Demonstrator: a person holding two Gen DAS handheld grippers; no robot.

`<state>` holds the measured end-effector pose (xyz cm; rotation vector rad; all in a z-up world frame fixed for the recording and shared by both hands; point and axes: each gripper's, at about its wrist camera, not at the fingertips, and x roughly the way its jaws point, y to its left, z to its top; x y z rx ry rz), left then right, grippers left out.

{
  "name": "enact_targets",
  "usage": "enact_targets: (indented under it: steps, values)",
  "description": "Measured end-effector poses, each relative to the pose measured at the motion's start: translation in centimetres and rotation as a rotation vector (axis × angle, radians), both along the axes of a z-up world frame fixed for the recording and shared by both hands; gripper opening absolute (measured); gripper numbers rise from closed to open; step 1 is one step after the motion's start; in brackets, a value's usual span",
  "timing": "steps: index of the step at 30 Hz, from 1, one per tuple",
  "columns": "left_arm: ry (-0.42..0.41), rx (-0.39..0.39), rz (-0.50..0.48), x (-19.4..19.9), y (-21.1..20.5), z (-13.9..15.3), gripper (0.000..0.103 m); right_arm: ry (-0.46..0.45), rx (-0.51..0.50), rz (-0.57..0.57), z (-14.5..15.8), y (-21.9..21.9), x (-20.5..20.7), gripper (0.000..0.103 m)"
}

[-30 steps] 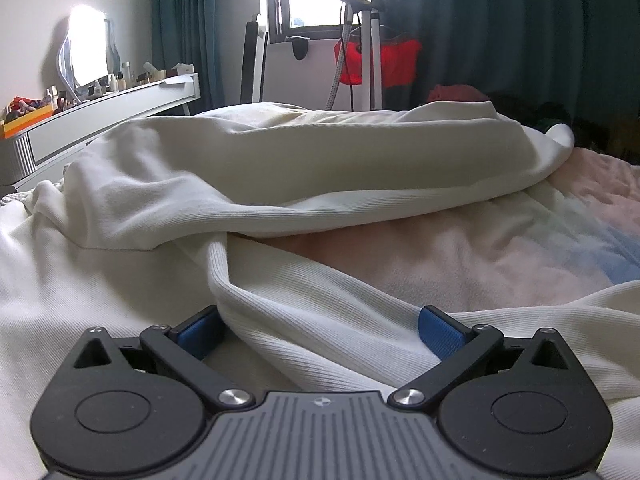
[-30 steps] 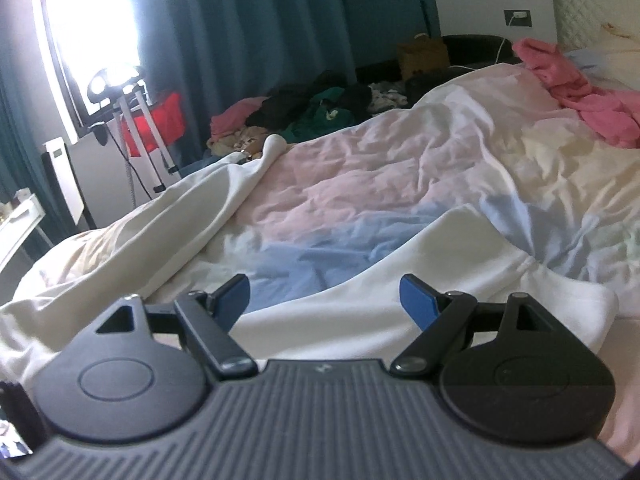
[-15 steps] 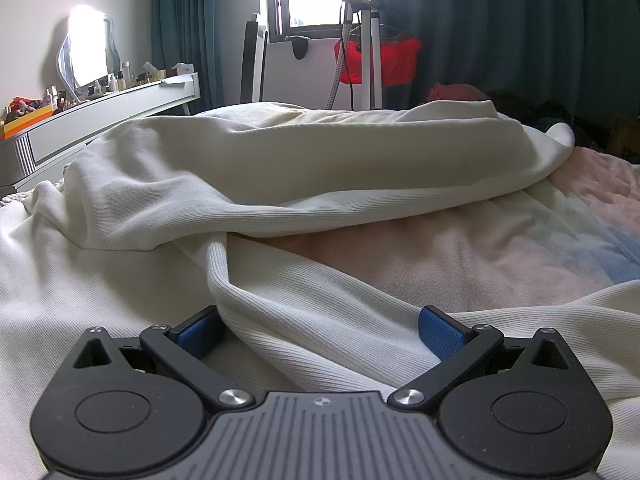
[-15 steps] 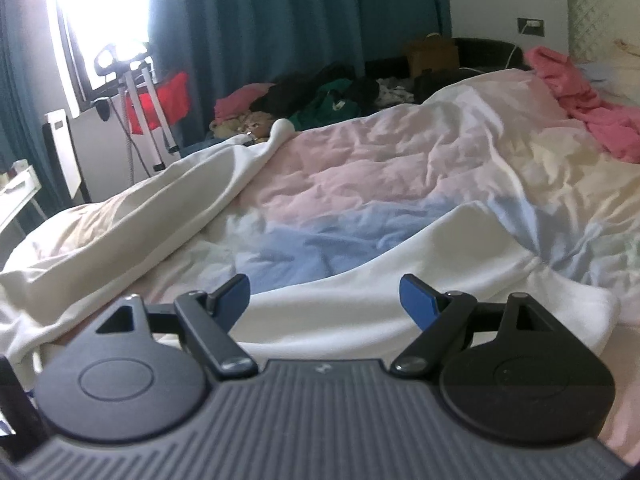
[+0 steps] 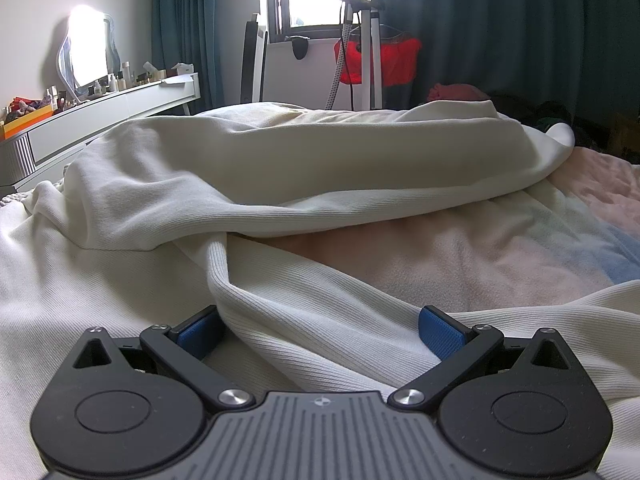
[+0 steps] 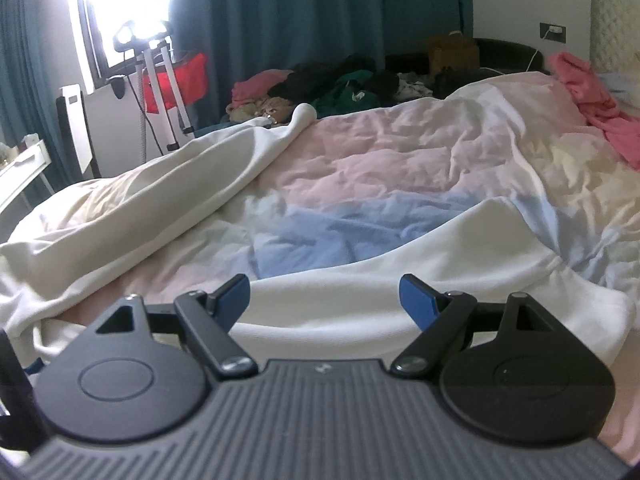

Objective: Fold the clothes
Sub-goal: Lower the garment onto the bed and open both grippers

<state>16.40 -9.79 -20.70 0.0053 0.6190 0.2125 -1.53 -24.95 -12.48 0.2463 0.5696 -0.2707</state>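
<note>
A cream ribbed garment point(image 5: 304, 184) is spread rumpled across the pastel duvet point(image 6: 400, 168), a ridge of it lying between the unclenched left gripper point(image 5: 320, 332), another edge lying before the unclenched right gripper point(image 6: 324, 296); grasping is judged next.

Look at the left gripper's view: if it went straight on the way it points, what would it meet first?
Probably the cream garment: a ridge of it already lies between the left gripper's open fingers, so it would press into that fold almost at once.
</note>
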Motion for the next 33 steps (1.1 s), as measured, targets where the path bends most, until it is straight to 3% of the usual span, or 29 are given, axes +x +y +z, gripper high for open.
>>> enact_targets:
  steps: [33]
  values:
    - [0.0,0.0,-0.001,-0.01,0.03,-0.03,0.103,0.019,0.014,0.0,-0.55,0.15,0.56,0.083]
